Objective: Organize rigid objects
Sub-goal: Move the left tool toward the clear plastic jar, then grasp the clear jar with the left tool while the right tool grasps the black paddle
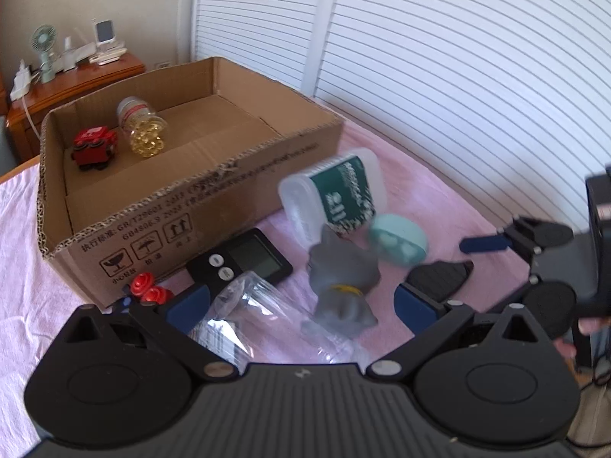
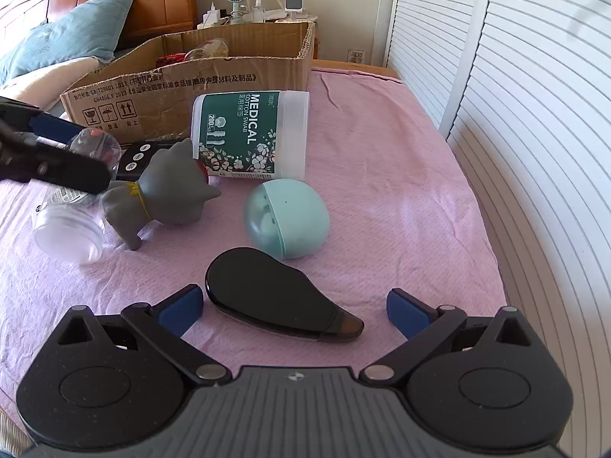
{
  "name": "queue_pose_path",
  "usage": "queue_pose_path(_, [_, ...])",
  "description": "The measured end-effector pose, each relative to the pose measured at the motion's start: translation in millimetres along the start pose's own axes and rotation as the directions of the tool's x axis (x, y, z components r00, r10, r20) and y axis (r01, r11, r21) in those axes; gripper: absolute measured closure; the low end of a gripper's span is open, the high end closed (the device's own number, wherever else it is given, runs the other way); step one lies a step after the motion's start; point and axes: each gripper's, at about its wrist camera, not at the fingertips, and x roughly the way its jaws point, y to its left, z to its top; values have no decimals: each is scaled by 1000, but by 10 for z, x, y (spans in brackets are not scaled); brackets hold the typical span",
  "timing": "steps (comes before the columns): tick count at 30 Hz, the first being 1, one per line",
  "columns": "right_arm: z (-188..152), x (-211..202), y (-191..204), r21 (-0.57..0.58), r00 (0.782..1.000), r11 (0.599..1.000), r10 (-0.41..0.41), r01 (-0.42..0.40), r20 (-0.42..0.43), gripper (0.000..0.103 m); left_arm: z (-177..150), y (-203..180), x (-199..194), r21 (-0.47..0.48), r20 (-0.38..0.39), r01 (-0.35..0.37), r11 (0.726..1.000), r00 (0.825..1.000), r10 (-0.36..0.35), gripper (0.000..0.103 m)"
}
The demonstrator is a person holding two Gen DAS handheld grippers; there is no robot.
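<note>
Two grippers over a bed w/ pink sheet (image 2: 382, 175); landmark = cardboard box (image 1: 198, 206) at the far side. Left gripper (image 1: 301, 301): fingers spread wide, either side of a clear plastic bottle (image 1: 244, 316) lying on its side just in front of the box; can't tell if pads touch it. Right gripper (image 2: 294, 309): fingers open, straddling a black teardrop-shaped case (image 2: 271, 294) well in front of the box, not clamped. Between case & box: grey cat figure (image 2: 168, 194), teal egg-shaped case (image 2: 286, 217), cotton swab tub (image 2: 252, 137) on its side nearest the box. Black digital timer (image 1: 244, 259) right against the box front, red caps (image 1: 147, 288) beside it. Inside box: red toy block (image 1: 93, 147) & capsule jar (image 1: 141, 126), touching, at far-left corner.
</note>
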Motion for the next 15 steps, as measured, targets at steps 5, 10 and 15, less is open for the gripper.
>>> queue_pose_path(5, [-11, -1, -1, -3, 1000, 1000, 3, -3, 9, 0, -160, -221, -76, 80, -44, 17, 997, 999, -13, 1])
queue_pose_path(10, [-38, -18, -2, -7, 1000, 1000, 6, -6, 19, 0, -322, -450, -81, 165, -57, -5, 986, 998, 14, 1])
queue_pose_path(15, [-112, -76, -3, -18, 1000, 1000, 16, -16, 26, 0, -386, -558, -20, 180, -38, -78, 981, 996, 87, 1])
